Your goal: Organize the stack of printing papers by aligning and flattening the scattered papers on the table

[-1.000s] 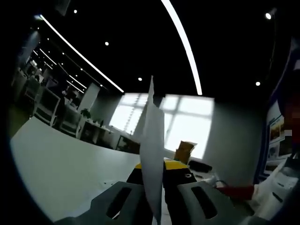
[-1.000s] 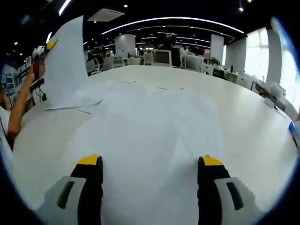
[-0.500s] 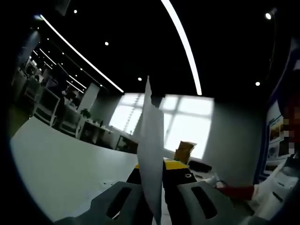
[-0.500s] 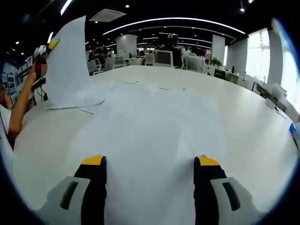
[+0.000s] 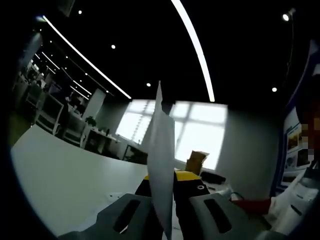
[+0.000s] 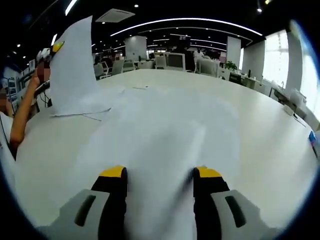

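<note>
My left gripper [image 5: 163, 186] is shut on a white sheet [image 5: 161, 145] that stands edge-on straight up between its yellow-tipped jaws. In the right gripper view that same sheet [image 6: 74, 70] is held upright at the table's left side by the left gripper [image 6: 56, 47]. Several loose white papers [image 6: 165, 120] lie spread over the white table [image 6: 265, 135]. My right gripper [image 6: 160, 175] rests on the near papers with its jaws partly drawn together. The paper between them bulges up into a ridge [image 6: 187, 150].
A person's forearm [image 6: 20, 125] reaches in at the left. Office chairs and monitors [image 6: 172, 61] stand beyond the table's far edge. A blue item [image 6: 314, 137] lies at the right edge. In the left gripper view a cardboard box [image 5: 197, 161] stands by the windows.
The right gripper's jaws have drawn closer together, and the paper between them has buckled upward. The left gripper still holds its upright sheet, which has barely swayed.
</note>
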{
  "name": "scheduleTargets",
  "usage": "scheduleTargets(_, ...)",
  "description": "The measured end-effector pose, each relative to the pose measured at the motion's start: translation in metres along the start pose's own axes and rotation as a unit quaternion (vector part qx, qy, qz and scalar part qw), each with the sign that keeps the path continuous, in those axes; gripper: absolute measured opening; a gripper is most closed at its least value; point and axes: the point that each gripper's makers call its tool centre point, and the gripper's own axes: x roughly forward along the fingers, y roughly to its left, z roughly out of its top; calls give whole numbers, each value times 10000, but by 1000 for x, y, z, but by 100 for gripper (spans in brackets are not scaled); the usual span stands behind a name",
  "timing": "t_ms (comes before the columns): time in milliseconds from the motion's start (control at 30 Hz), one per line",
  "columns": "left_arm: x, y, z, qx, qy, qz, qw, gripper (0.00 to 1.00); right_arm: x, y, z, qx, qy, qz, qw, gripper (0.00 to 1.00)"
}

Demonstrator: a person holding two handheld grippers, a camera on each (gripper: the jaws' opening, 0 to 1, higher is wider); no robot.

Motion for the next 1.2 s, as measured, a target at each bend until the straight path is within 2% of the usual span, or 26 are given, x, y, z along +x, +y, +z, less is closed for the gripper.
scheduleTargets(67,0,0,0,0,-3,4,10000,6,-3,-9,-1,175,52,-140,9997,30)
scheduleTargets(100,0,0,1,-3,-7,3,10000,6,-5,-10,-1,212,40,-113,9997,25)
scheduleTargets(267,0,0,1,2,-9,-5,10000,6,-10,-5,-1,1008,-90,171,9947,4)
scheduleTargets(300,0,0,1,9,-6,0,10000,6,-12,-4,2,1169,-214,216,9927,4)
scheduleTargets(367,0,0,1,6,-10,-6,10000,6,-16,-4,5,1319,-258,226,9907,3)
scheduleTargets(600,1,-1,0,15,-3,-7,10000,6,-31,-4,26,1588,-651,333,9846,4)
scheduleTargets(767,2,-2,0,12,-2,-16,10000,6,-37,-1,39,1982,-929,511,9744,5)
scheduleTargets(867,2,-2,0,18,-2,-21,10000,6,-40,0,52,2271,-1165,631,9648,2)
scheduleTargets(1000,3,-1,-1,16,4,-2,10000,6,-39,0,63,2300,-1248,659,9629,0)
scheduleTargets(1200,5,4,-1,-1,8,49,10000,6,-40,-4,94,2502,-1628,681,9520,0)
